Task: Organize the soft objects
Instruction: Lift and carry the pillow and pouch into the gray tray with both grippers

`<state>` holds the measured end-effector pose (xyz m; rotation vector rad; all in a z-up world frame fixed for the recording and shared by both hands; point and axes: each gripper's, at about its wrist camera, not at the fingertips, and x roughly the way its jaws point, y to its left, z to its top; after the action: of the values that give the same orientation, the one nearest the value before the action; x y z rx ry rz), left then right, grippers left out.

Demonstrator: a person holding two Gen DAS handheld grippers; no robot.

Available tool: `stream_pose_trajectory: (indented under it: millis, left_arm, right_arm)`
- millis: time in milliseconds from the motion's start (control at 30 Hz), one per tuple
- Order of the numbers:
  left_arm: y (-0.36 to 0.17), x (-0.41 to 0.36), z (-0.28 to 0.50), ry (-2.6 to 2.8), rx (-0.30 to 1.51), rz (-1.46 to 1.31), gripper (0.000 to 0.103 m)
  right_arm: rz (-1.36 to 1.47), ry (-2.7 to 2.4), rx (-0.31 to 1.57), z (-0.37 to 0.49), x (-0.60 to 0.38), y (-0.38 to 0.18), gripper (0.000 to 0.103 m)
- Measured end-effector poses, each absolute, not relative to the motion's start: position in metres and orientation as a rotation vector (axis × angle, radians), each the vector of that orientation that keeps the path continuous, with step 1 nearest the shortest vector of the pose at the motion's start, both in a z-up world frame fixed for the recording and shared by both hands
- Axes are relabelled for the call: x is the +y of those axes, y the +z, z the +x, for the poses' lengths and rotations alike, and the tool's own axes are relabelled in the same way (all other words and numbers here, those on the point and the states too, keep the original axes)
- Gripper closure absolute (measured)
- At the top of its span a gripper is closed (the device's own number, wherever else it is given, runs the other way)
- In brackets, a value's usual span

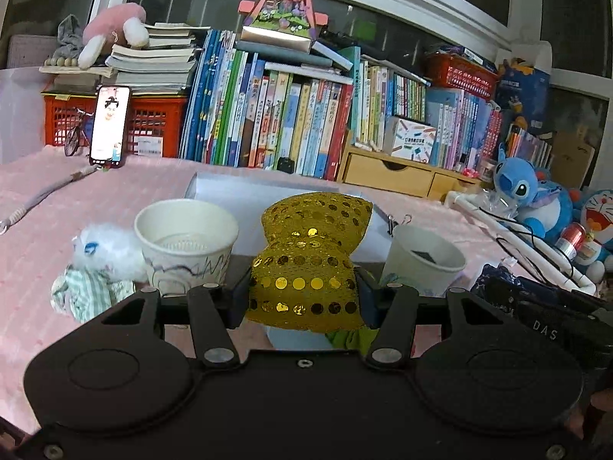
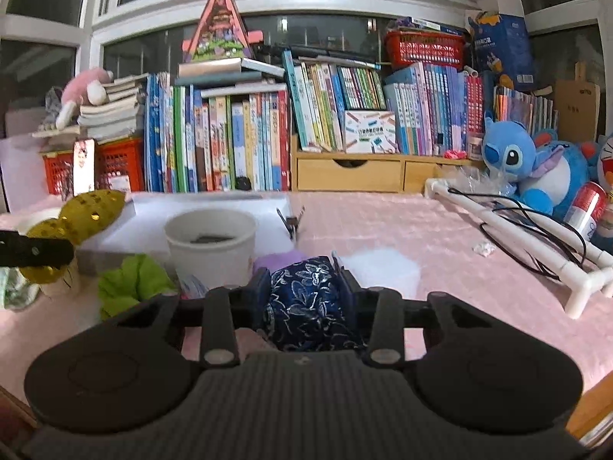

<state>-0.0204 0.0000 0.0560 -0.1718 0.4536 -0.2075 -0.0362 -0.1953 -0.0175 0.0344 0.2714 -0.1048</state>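
Left wrist view: left gripper (image 1: 304, 287) clamped on gold sequinned mesh bow (image 1: 310, 253), puffy, pinched at the waist, held above pink quilted cloth (image 1: 34, 207). 2 white paper cups (image 1: 187, 237) flanking; fluffy white plush (image 1: 103, 249) beside the left one.
Right wrist view: right gripper (image 2: 304, 287) pinching navy brocade pouch (image 2: 306, 303), silver floral weave. Crinkled green fabric (image 2: 130, 280) lying near.

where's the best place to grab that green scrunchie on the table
Probably its puffy upper folds, coming from above with the jaws straddling one ruffle. The green scrunchie lies flat and crumpled on the pink cloth, close beside the paper cup, so a side approach looks cramped.
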Motion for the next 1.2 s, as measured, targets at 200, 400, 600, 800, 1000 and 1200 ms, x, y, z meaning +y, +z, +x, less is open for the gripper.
stream_pose_trajectory:
  millis: [200, 400, 600, 800, 1000, 1200]
  left_arm:
    - [0.065, 0.001, -0.017, -0.215, 0.441, -0.173, 0.051]
    - [0.077, 0.002, -0.007, -0.226, 0.434, -0.162, 0.051]
    - [0.088, -0.001, 0.005, -0.229, 0.426, -0.130, 0.051]
    - [0.100, -0.001, 0.025, -0.239, 0.442, -0.139, 0.051]
    - [0.116, -0.001, 0.051, -0.246, 0.469, -0.132, 0.051]
    - [0.140, -0.001, 0.096, -0.224, 0.521, -0.126, 0.051]
  right_arm:
    - [0.056, -0.088, 0.249, -0.036, -0.197, -0.009, 0.060]
    - [0.062, -0.070, 0.224, -0.033, -0.199, 0.000, 0.060]
    - [0.078, -0.047, 0.195, -0.026, -0.203, 0.014, 0.060]
    - [0.119, -0.014, 0.206, -0.010, -0.207, 0.025, 0.060]
    - [0.129, 0.027, 0.218, 0.009, -0.208, 0.039, 0.060]
    - [0.148, 0.096, 0.280, 0.049, -0.214, 0.061, 0.060]
